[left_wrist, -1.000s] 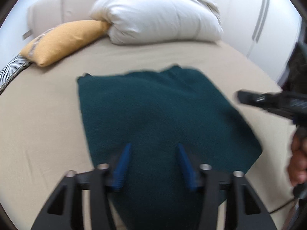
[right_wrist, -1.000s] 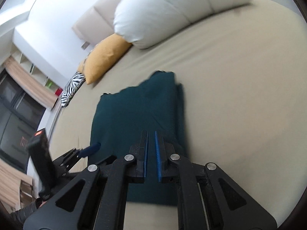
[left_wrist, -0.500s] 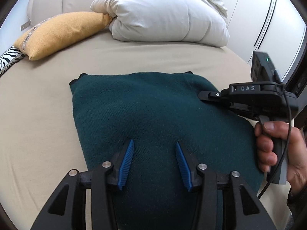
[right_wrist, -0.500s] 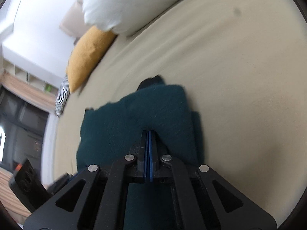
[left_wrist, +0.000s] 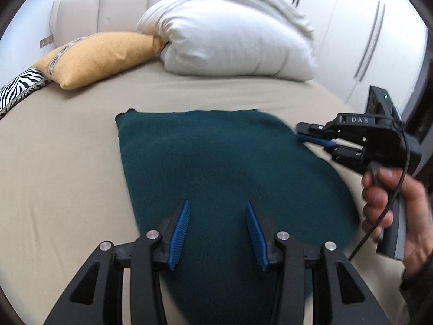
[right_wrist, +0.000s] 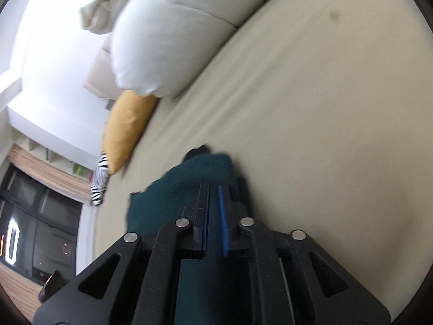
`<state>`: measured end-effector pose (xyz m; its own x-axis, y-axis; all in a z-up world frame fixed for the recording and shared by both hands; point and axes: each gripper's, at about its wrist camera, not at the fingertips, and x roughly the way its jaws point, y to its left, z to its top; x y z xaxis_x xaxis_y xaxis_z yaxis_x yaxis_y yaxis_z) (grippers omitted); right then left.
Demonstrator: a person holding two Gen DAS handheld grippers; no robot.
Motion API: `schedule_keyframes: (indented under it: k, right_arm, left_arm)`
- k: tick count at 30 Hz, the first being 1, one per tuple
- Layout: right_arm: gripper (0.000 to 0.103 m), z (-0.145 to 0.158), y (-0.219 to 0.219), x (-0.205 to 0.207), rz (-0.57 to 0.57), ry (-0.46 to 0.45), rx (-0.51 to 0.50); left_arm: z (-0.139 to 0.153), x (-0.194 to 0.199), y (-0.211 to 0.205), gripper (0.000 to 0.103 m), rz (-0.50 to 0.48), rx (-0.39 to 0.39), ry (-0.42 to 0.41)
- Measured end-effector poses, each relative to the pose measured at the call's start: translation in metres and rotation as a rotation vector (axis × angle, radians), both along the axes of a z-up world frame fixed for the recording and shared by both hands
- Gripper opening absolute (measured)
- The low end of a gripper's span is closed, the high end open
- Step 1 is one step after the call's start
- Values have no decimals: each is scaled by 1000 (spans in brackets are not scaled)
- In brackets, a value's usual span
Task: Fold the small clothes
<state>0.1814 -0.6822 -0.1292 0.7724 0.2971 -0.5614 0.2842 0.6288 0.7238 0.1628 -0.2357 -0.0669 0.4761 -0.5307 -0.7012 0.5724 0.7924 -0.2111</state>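
Moved since a second ago: right gripper [left_wrist: 311, 136], from off the right margin of the left wrist view to the right edge of the dark green garment [left_wrist: 216, 173]; jaws shut tight half a second ago, just reopening to a narrow slit. Whether cloth sits in that slit: cannot tell, view blurred; upper finger level with the cloth's edge, blue pad [right_wrist: 223, 214] showing, garment directly beneath in the right wrist view.

Left gripper [left_wrist: 216, 227]: much the same place, hovering over the near middle of the garment, jaws partly open and just narrowed a little, nothing between the pads, no grip.

Garment: knitted, teal, lying flat on the beige bedsheet [left_wrist: 59, 178], already doubled to a rough rectangle; near end running under the left gripper, far left corner slightly turned up. Outline sharper and squarer than a second ago.

Step in hand, as judged: between folds, right edge being released or re-taken after smoothing.

Next move calls for: firm pinch on one edge or corner, through both layers, with the other gripper steadying the opposite side; then a lift and carry across without dragging the lower layer.

Surroundings, unchanged: mustard cushion [left_wrist: 100, 57], white duvet [left_wrist: 232, 43], zebra-print cushion [left_wrist: 19, 86], headboard [left_wrist: 108, 8], wardrobe doors [left_wrist: 365, 32]. Person's hand [left_wrist: 392, 211] on the right gripper's handle.
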Motion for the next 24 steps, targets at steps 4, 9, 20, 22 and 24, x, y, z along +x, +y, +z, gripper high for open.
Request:
schedule_keyframes:
  k: [4, 9, 20, 22, 24]
  right_arm:
    - [53, 12, 48, -34, 194, -35, -9]
    - [55, -5, 61, -67, 252, -38, -36]
    - [61, 19, 7, -109, 91, 5, -86]
    - [61, 21, 4, -92, 109, 25, -89]
    - [61, 16, 6, -66, 171, 31, -54]
  left_arm:
    - [-19, -39, -6, 42, -75, 110, -34]
    - [-28, -55, -6, 42, -116, 189, -76]
    - [7, -42, 53, 77, -4, 54, -92]
    - [2, -11, 60, 77, 26, -34, 44]
    - [-8, 16, 62, 77, 52, -128, 194]
